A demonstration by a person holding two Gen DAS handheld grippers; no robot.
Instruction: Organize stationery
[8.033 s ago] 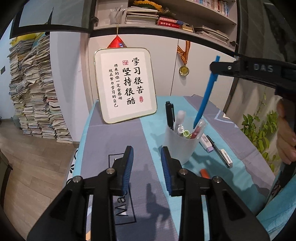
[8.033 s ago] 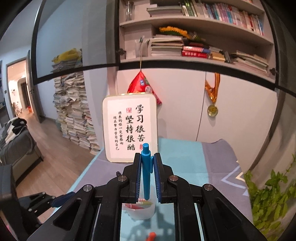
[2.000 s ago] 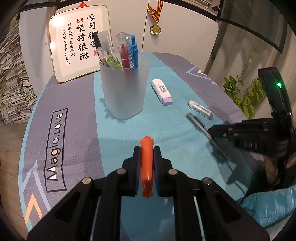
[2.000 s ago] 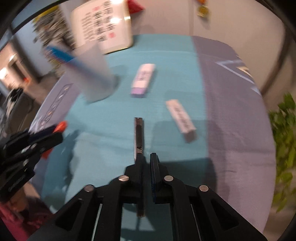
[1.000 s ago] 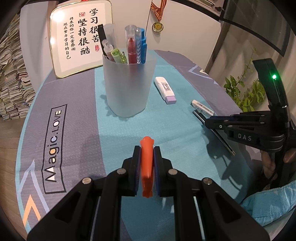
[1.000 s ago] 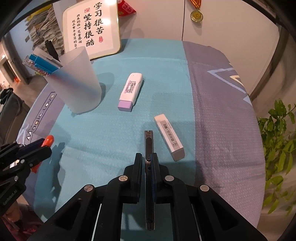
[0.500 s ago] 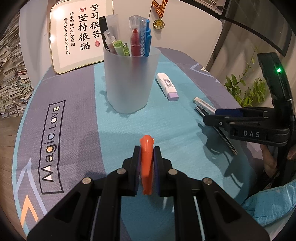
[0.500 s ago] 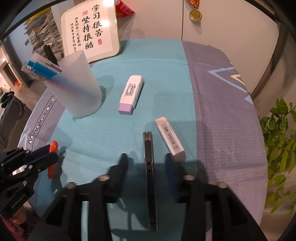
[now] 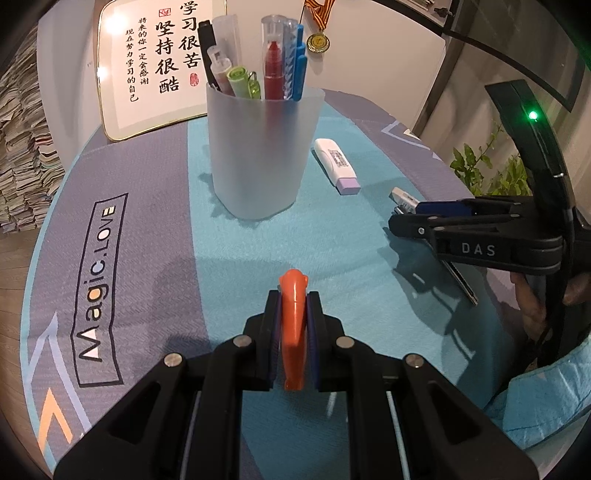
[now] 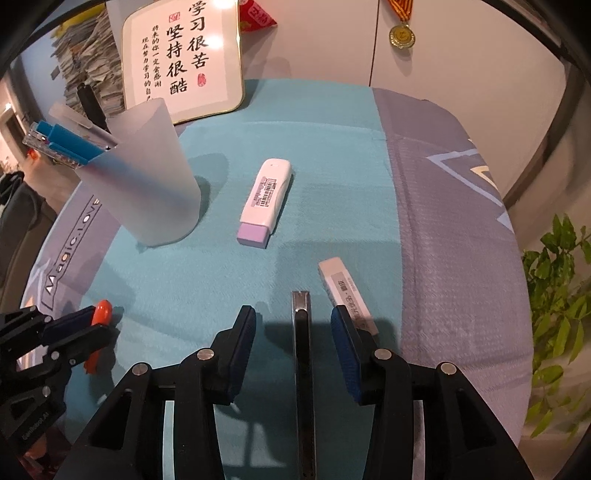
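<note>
My left gripper (image 9: 293,295) is shut on an orange pen (image 9: 293,325), low over the mat, in front of the frosted pen cup (image 9: 260,151), which holds several pens. The same pen shows in the right wrist view (image 10: 99,312). My right gripper (image 10: 293,319) is open, its jaws either side of a black pen (image 10: 303,354) that lies on the mat. A white eraser (image 10: 347,293) lies beside the right finger. A white and purple correction tape (image 10: 264,197) lies near the cup (image 10: 144,177).
A framed calligraphy board (image 9: 155,62) leans against the wall at the back of the table. A medal (image 10: 400,35) hangs on the wall. A green plant (image 10: 557,295) stands off the table's right edge. Paper stacks (image 9: 18,147) rise at the left.
My right gripper has opened and let go of the black pen, which now lies on the mat. My left gripper keeps its hold on the orange pen and has moved closer to the cup.
</note>
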